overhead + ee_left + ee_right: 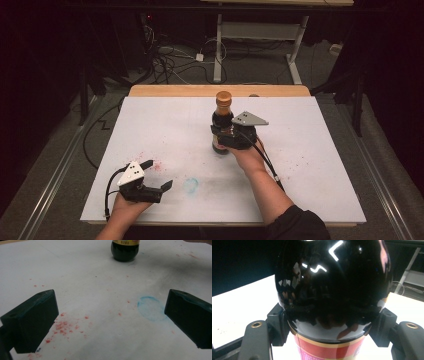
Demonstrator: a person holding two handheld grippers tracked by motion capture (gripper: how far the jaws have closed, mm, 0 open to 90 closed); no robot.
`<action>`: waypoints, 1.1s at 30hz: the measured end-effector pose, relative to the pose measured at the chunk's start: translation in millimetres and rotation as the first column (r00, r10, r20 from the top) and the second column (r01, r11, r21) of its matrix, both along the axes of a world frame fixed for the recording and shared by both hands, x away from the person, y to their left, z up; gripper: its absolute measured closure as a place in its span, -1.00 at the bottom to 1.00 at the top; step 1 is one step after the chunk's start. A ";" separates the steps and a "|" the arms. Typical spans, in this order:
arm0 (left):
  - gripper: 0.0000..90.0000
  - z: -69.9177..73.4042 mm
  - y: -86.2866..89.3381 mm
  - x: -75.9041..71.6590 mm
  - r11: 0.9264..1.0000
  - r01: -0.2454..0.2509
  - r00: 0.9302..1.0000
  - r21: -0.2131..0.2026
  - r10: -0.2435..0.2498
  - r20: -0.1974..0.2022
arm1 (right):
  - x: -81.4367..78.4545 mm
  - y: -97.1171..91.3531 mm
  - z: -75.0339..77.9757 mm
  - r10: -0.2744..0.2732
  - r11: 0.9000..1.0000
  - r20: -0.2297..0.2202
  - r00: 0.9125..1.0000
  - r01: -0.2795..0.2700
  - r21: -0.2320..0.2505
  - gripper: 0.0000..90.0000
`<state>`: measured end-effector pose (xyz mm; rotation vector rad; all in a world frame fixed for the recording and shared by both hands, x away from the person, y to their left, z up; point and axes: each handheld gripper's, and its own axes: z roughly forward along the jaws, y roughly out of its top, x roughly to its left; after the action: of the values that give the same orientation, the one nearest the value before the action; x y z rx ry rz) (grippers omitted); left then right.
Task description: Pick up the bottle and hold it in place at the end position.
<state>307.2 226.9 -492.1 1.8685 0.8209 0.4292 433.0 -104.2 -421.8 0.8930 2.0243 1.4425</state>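
Observation:
A dark glass bottle (223,109) with a brown cap and a red and yellow label stands upright at the middle of the white board (165,120). My right gripper (222,136) is shut on its body from the near side. In the right gripper view, the black pads (277,325) press both flanks of the glossy bottle (332,285) just above the label. My left gripper (159,175) rests low at the board's near left, open, with nothing between its jaws. The left gripper view shows the gripper (110,317) pointing across the board toward the bottle's base (124,250).
A blue ring mark (190,185) and scattered red specks (157,165) stain the board near the left gripper. A wooden table edge (200,90) runs along the far side. Beyond it are floor cables (165,60) and the legs of a desk (218,50).

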 end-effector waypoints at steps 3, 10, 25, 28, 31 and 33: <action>-1.00 0.0 0.0 0.0 1.000 0.000 1.000 0.001 0.000 0.001 | 0.4 1.6 -1.3 -0.001 1.000 0.001 1.000 0.001 0.004 -0.28; -1.00 0.0 0.2 0.0 1.000 0.001 1.000 0.000 -0.001 0.002 | 0.2 3.5 -4.0 0.000 1.000 -0.004 1.000 0.000 -0.005 -0.29; -1.00 0.0 0.0 -0.6 1.000 0.004 1.000 0.003 -0.004 0.004 | -1.2 1.0 -5.1 0.012 1.000 -0.001 1.000 -0.012 -0.013 -0.31; -1.00 0.0 0.1 -0.6 1.000 0.004 1.000 0.002 -0.004 0.002 | -1.0 0.1 -5.4 0.013 1.000 -0.005 1.000 -0.013 -0.007 -0.32; -1.00 0.1 0.2 -0.7 1.000 0.005 1.000 0.002 -0.005 0.003 | -0.5 0.0 -5.5 0.014 1.000 -0.006 1.000 -0.014 -0.004 -0.33; -1.00 0.1 0.3 -0.7 1.000 0.005 1.000 0.000 -0.005 0.003 | 0.0 0.0 -5.5 0.016 1.000 -0.008 1.000 -0.016 -0.002 -0.34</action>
<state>306.5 227.2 -492.0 1.8694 0.8143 0.4293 433.0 -104.2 -427.3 0.8854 2.0427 1.4471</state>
